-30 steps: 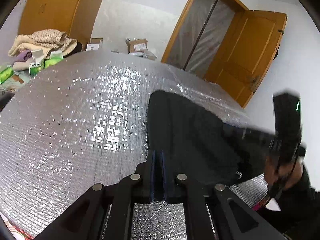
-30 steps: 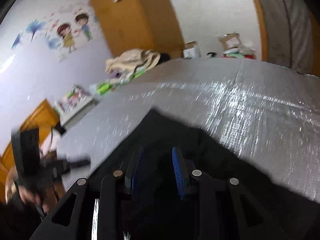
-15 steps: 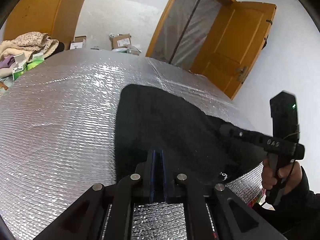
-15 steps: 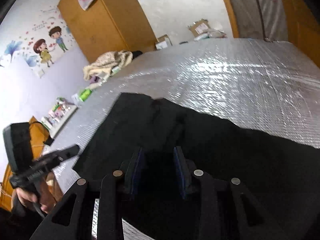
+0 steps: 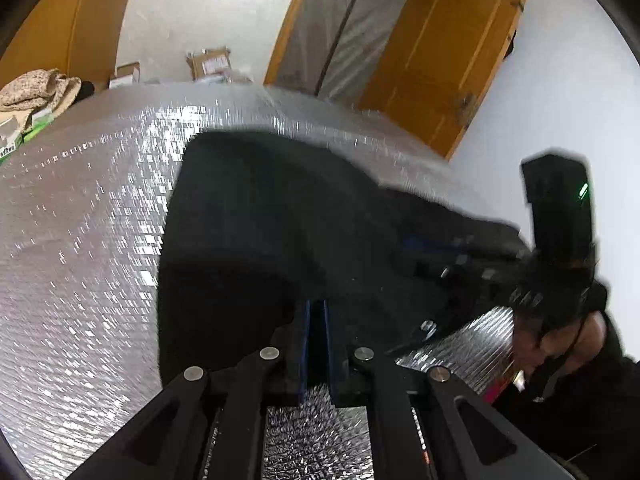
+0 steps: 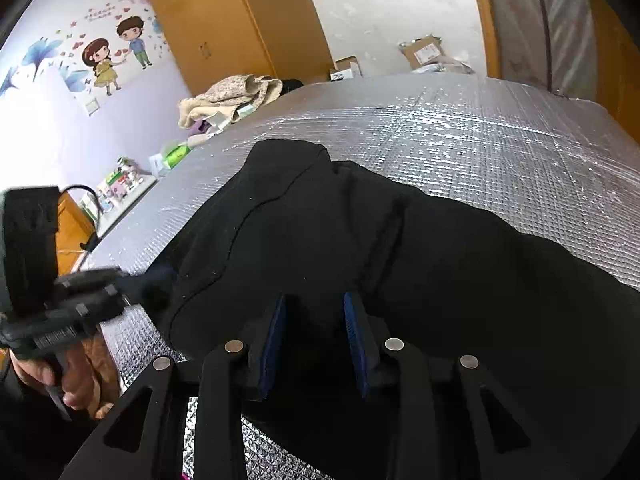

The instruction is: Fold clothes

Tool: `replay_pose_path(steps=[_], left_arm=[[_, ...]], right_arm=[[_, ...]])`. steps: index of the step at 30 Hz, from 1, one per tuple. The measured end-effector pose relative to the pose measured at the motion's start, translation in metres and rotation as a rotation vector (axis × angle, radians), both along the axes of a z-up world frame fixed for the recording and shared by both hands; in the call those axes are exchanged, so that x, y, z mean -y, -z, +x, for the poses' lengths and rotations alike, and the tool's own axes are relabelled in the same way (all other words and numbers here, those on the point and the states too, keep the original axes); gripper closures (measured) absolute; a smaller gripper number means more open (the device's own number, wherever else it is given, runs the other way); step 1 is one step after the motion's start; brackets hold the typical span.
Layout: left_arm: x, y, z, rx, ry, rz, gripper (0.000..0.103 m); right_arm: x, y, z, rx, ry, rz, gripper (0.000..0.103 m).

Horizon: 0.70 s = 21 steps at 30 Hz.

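A black garment [image 5: 260, 220] [image 6: 440, 260] lies spread on the silver quilted mat [image 5: 80, 240] [image 6: 480, 140], with a curved fold across its near part. My left gripper [image 5: 316, 310] pinches the garment's near edge, its blue pads almost together. The right wrist view shows it blurred at the garment's left corner [image 6: 120, 280]. My right gripper [image 6: 316, 316] has its pads wide apart with a thick bunch of black fabric between them. Its jaws are closing a little, and creases run out from the tips. In the left wrist view it lies blurred over the garment's right side [image 5: 420, 248].
A heap of beige clothes [image 6: 228, 96] [image 5: 36, 88] sits at the mat's far left, with small boxes and bottles [image 6: 120, 184] beside it. Cardboard boxes [image 5: 210, 62], an orange wardrobe [image 6: 224, 20] and an open door [image 5: 440, 60] stand behind. A hand [image 6: 80, 380] holds each handle.
Both grippers have come down and across with the garment. It hung raised between them before. Now it lies flatter and wider on the mat.
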State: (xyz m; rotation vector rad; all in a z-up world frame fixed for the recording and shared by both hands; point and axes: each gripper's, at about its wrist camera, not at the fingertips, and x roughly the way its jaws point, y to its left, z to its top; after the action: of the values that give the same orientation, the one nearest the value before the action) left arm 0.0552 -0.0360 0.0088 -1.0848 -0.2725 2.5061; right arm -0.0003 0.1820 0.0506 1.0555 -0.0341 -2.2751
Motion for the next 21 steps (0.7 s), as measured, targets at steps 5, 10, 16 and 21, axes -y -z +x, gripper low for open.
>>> replay_pose_path(steps=[5,10,16,21], left_arm=[[0.014,-0.004,0.006,-0.023,-0.034,0.023,0.096],[0.035,-0.011,0.004,-0.042,-0.114,0.038,0.096],[0.033,-0.014,0.0,-0.058,-0.108,0.038,0.096],[0.029,-0.002,-0.004,-0.025,-0.09,0.028,0.096]], right_arm=[[-0.006,-0.002,-0.005,0.046,0.018,-0.033,0.072],[-0.024,-0.01,-0.032,0.098,0.137,-0.162,0.069],[-0.005,-0.033,-0.046,0.023,0.096,-0.196,0.069],[0.021,-0.023,-0.07,0.052,0.069,-0.121,0.091]])
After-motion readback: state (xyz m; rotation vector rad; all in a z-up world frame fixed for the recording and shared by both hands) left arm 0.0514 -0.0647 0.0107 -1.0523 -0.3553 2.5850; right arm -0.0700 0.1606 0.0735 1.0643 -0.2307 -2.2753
